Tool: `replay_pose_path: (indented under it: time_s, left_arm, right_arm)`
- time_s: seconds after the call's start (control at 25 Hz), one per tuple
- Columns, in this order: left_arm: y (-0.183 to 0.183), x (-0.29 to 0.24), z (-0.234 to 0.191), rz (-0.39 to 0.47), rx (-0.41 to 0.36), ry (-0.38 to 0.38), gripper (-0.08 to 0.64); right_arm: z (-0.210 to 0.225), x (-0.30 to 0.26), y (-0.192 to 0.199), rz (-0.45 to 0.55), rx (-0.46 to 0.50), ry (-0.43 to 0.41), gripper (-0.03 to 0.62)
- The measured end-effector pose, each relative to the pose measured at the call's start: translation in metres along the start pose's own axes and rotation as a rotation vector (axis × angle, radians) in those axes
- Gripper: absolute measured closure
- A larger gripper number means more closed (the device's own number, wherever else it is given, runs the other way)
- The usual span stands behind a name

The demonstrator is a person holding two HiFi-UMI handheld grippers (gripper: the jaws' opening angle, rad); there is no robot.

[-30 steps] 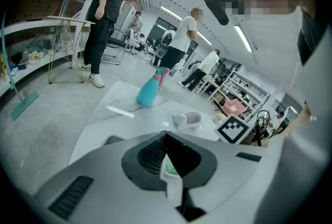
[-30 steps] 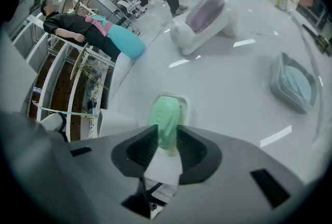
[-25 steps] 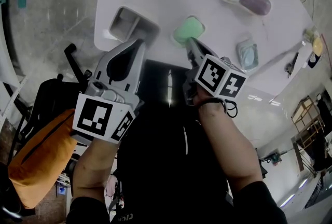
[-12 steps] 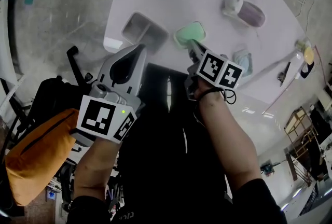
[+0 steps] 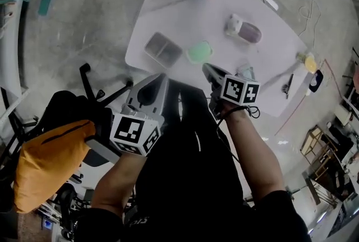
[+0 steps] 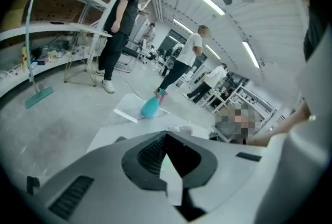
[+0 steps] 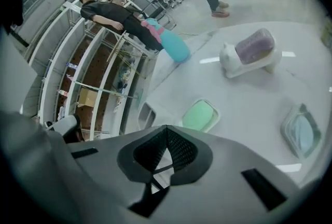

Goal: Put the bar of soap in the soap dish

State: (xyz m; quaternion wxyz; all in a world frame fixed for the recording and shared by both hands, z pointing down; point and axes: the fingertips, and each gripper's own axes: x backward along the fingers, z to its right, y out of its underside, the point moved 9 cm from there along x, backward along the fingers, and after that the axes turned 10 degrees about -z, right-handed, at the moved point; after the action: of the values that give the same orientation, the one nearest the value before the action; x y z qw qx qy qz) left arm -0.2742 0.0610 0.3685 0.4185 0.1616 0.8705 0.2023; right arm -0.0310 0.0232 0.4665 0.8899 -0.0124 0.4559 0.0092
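Plainly, green soap [image 7: 199, 115] lies in its dish [image 7: 217, 113]; left gripper [image 6: 166, 134] and right gripper [image 7: 166, 127] jaws pressed together.

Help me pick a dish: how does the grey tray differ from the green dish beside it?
The grey tray is angular, deep-walled and looks empty; the green dish is round-cornered, shallow and pale-rimmed. Both lie flat on the white table.

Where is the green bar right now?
Head view, centre: the green bar lies on the white table, just right of the grey tray and ahead of the right hand-held gripper.
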Motion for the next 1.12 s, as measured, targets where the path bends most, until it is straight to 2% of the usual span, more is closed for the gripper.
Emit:
replay_pose_path:
  time_s: [0.12,0.28,0.4,0.52,0.68,0.88,1.12]
  left_arm:
    - [-0.001,0.009,0.029,-0.037,-0.067,0.054,0.551]
    - [-0.018,0.028,0.047,0.01,-0.028,0.054,0.551]
    - [-0.033,0.044,0.058,0.018,-0.07,0.056,0.551]
    - [-0.038,0.063,0.068,0.034,-0.127,0.064,0.551]
    - [-0.038,0.081,0.072,0.082,-0.162,0.032,0.551]
    - [-0.042,0.09,0.095,0.091,-0.191,0.0,0.551]
    - [-0.069,0.104,0.155,0.156,-0.288,-0.026,0.551]
  right_arm:
    - [-0.017,0.021,0.003,0.011,0.04,-0.036,0.575]
    - [-0.047,0.046,0.008,0.036,0.076,-0.089,0.575]
    - [-0.077,0.065,0.017,0.063,0.115,-0.144,0.577]
    - [-0.108,0.089,0.029,0.089,0.223,-0.164,0.577]
    - [-0.14,0.128,0.044,0.153,0.39,-0.158,0.576]
    - [-0.146,0.196,0.063,0.259,0.443,-0.151,0.576]
    - [-0.125,0.268,0.077,0.351,0.473,-0.156,0.576]
